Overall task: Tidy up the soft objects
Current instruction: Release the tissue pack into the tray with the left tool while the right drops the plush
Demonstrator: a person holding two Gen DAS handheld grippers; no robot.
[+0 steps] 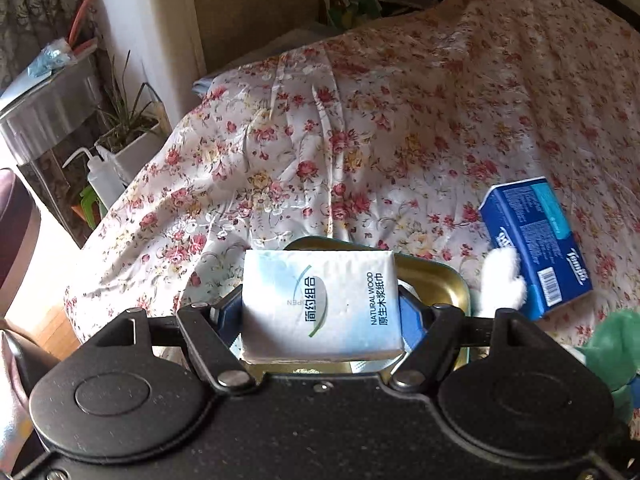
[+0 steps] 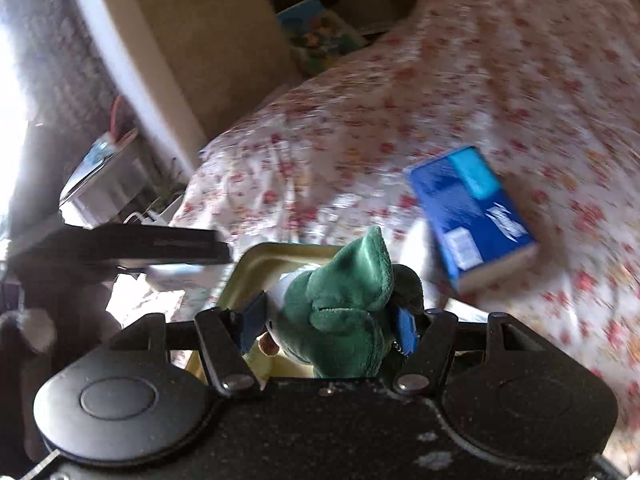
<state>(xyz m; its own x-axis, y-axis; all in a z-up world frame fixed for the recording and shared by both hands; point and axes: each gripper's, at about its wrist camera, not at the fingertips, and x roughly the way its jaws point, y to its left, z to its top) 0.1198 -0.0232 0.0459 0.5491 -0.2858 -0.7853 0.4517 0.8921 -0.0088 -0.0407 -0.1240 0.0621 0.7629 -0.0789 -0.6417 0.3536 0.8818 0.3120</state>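
Observation:
My left gripper is shut on a white-and-blue tissue pack and holds it over a gold metal tin on the floral bedspread. My right gripper is shut on a green plush toy above the same tin. A blue Tempo tissue pack lies on the bed to the right in the left wrist view and in the right wrist view. A white fluffy object lies beside it. The green plush also shows at the right edge of the left wrist view. The right wrist view is motion-blurred.
The floral bedspread fills most of the view. To the left, off the bed, stand a potted plant, a squeeze bottle and a metal stand. The left gripper's black body shows in the right wrist view.

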